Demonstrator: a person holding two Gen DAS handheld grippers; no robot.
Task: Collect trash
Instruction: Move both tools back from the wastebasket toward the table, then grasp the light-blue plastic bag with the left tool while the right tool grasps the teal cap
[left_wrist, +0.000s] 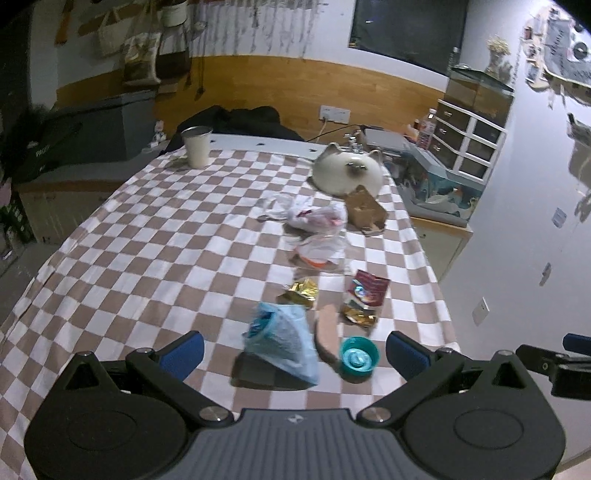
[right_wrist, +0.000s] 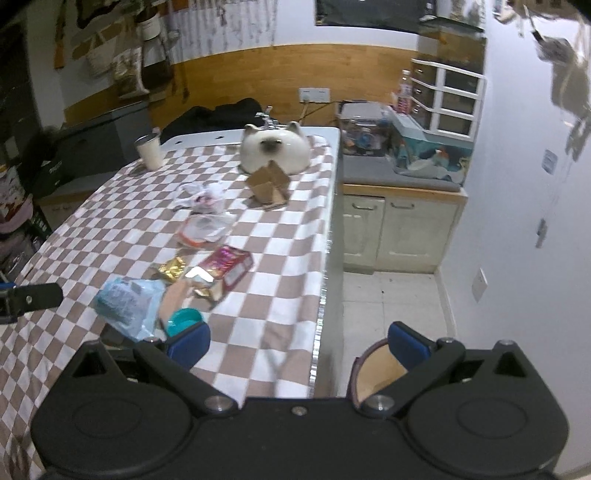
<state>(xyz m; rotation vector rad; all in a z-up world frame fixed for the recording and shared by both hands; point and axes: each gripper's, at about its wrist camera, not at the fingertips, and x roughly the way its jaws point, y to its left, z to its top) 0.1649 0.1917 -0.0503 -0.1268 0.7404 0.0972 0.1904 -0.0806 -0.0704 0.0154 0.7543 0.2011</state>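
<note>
Trash lies on the checkered tablecloth (left_wrist: 147, 236): a light blue plastic bag (left_wrist: 280, 339), a teal lid (left_wrist: 359, 355), gold wrappers (left_wrist: 300, 291), a red packet (left_wrist: 369, 288), clear bags (left_wrist: 317, 218) and a torn brown cardboard piece (left_wrist: 365, 210). My left gripper (left_wrist: 295, 354) is open and empty, just short of the blue bag and lid. My right gripper (right_wrist: 299, 345) is open and empty at the table's right edge; the blue bag (right_wrist: 127, 299), teal lid (right_wrist: 183, 319) and red packet (right_wrist: 227, 266) lie to its left.
A cat-shaped white bowl (left_wrist: 347, 171) and a white cup (left_wrist: 197, 146) stand at the far end. Right of the table are a low cabinet (right_wrist: 399, 225), drawers and tiled floor (right_wrist: 391, 299). A round bin rim (right_wrist: 380, 373) shows below my right gripper.
</note>
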